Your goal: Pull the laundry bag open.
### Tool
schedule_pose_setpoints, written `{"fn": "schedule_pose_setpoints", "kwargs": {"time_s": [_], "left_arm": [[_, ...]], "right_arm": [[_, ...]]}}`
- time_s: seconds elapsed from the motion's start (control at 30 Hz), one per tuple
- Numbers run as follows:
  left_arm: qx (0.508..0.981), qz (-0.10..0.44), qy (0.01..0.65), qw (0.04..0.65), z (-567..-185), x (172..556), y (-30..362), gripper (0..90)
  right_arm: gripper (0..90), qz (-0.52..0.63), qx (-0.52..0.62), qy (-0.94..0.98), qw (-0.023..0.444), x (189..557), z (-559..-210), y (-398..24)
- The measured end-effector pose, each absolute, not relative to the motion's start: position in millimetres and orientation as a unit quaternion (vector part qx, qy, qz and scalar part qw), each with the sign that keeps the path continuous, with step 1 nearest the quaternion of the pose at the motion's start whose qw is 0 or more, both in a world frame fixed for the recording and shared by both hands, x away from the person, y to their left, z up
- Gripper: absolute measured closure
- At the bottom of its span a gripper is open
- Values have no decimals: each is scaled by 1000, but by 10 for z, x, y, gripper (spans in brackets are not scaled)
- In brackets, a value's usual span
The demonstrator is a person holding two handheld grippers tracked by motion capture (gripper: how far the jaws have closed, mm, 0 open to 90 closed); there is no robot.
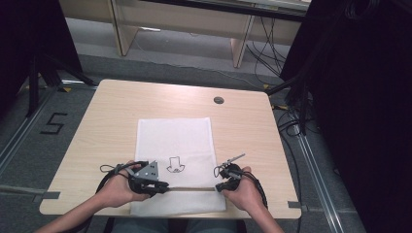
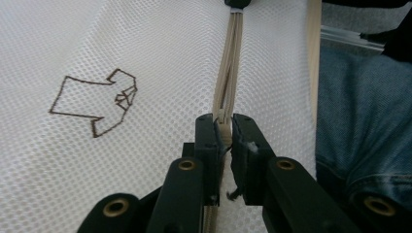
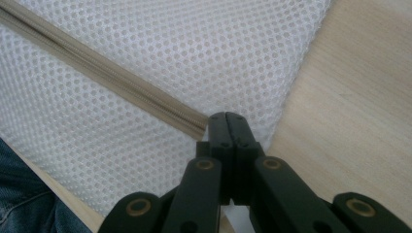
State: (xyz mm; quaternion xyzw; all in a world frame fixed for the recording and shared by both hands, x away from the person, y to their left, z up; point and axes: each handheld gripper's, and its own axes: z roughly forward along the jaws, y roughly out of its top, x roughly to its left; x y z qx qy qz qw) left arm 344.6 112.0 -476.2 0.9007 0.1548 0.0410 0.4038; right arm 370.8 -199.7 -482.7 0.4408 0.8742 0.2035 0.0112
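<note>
Pinching the zipper pull [image 2: 222, 118] in the left gripper [image 2: 224, 127], right gripper [image 3: 227, 119] clamped on the mesh laundry bag's [image 1: 160, 133] zipper end [image 3: 198, 125]; sliding steadily along the taut zipper [image 1: 192, 189].

Light wooden table [image 1: 97, 126], white mesh bag [image 1: 175, 133] flat on it

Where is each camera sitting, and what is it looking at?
High view: above the table, looking down on the white mesh bag; forearms, hands and both tools show.
Left gripper view: rides the left tool, looking along the beige zipper; black jaws and a jeans leg show.
Right gripper view: rides the right tool at the zipper's end; jaws show.
All share the bag and zipper.
</note>
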Motion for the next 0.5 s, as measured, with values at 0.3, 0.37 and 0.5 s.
{"fn": "schedule_pose_setpoints", "kwargs": {"time_s": [0.3, 0.37, 0.5], "left_arm": [[900, 37, 157, 405, -4765, 3438, 1150, 813], [900, 38, 159, 405, -4764, 3437, 1164, 812], [902, 41, 158, 400, -4767, 3432, 1179, 813]], "right_arm": [[900, 203, 441, 874, 11, 3707, -4827, -1997], [900, 204, 441, 874, 11, 3707, -4827, -1997], [900, 202, 447, 871, 12, 3700, -4821, -1994]]}}
